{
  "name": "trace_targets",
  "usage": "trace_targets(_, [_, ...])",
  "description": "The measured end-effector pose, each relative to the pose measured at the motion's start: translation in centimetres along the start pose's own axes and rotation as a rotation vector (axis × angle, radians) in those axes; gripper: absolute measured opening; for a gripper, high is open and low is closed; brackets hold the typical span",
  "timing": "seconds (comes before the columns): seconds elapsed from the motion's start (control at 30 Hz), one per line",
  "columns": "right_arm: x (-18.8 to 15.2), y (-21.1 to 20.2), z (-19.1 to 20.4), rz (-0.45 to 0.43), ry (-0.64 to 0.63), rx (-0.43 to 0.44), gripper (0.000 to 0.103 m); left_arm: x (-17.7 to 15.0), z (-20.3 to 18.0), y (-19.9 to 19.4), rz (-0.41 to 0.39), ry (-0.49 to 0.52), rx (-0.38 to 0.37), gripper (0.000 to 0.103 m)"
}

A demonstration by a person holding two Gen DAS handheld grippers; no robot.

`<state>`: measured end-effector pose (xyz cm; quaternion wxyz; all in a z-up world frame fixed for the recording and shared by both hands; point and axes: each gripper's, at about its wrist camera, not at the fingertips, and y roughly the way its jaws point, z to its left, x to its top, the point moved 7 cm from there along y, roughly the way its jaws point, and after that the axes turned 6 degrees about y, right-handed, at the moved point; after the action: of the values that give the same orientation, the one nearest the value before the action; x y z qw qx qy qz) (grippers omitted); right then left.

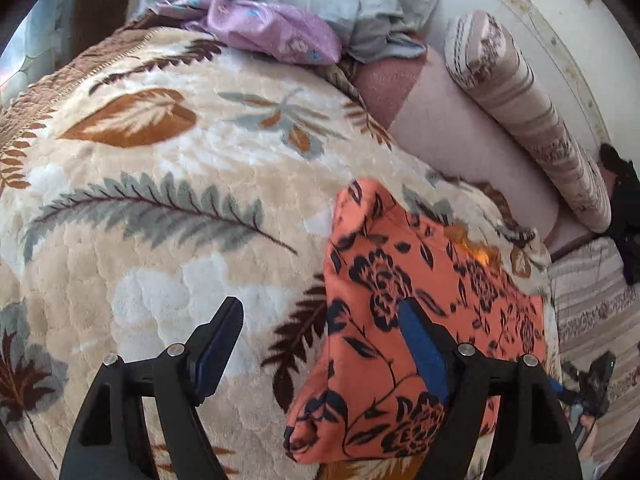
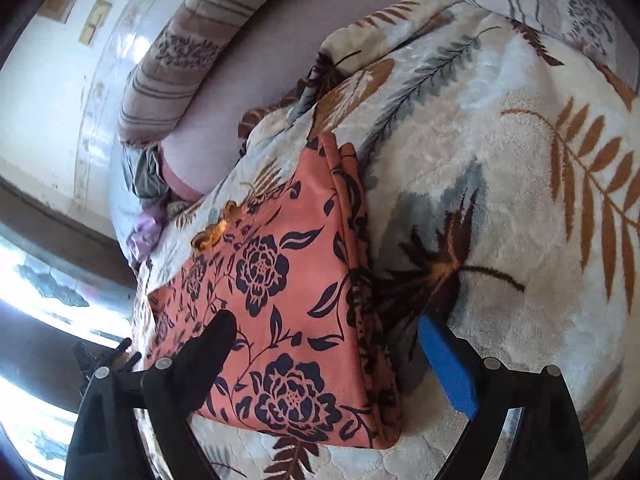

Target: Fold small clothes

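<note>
**Folded orange cloth lies flat on the plush blanket, both claws wide open above it**

In the left wrist view, the far left is filled by a thick, fuzzy blanket [image 1: 168, 184] in cream, printed with rust, grey and dark brown leaves and ferns; its pile looks quilted and soft. At the top lies a heap of crumpled laundry [image 1: 280, 20], pale grey-blue cotton with a shiny lilac piece in front. The left gripper [image 1: 320, 320] hangs over the blanket with its black fingers spread wide and nothing between them; its right-hand finger, faced with a blue pad, stands over the cloth's near part. The orange cloth [image 1: 384, 272] sits right of centre, a smooth thin fabric printed with dark navy flowers and vines, folded into a rough rectangle with a soft doubled edge on its left. Further right runs a long striped bolster [image 1: 520, 120] against a pale wall.

In the right wrist view, the same bolster [image 2: 188, 52] lies at upper left. The orange cloth [image 2: 280, 280] rests in the middle, flat, its stacked layers showing along the right edge. The right gripper [image 2: 324, 320] is spread wide and grips nothing; its fingers straddle the cloth's near end. The blanket [image 2: 520, 200] fills the right.
</note>
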<state>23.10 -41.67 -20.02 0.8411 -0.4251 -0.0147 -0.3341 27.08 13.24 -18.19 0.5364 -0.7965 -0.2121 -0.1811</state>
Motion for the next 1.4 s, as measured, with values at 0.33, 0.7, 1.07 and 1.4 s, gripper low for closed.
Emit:
trace_targets(0.33, [-1.8,2.4,5.1,0.161,-0.122,-0.112,0.024,-0.8,-6.0,3.5,0.146,0.216,0.093,0.014])
trace_targets(0.7, [-12.9,-13.0,4.7,0.119,-0.126,-0.017,0.031,-10.3,-7.9,-9.5,0.075,0.245,-0.073,0.033])
trace_targets(1.07, [-16.4,-17.0,-2.7,0.003,-0.015,-0.109,0.092,-13.8,-3.0,-8.3,0.063,0.185,0.033,0.066])
trace_targets(1.4, [-11.2,-11.3,0.7,-0.039,-0.167,-0.197,0.092,-9.0,-4.9,-3.2,0.077,0.233,0.022,0.066])
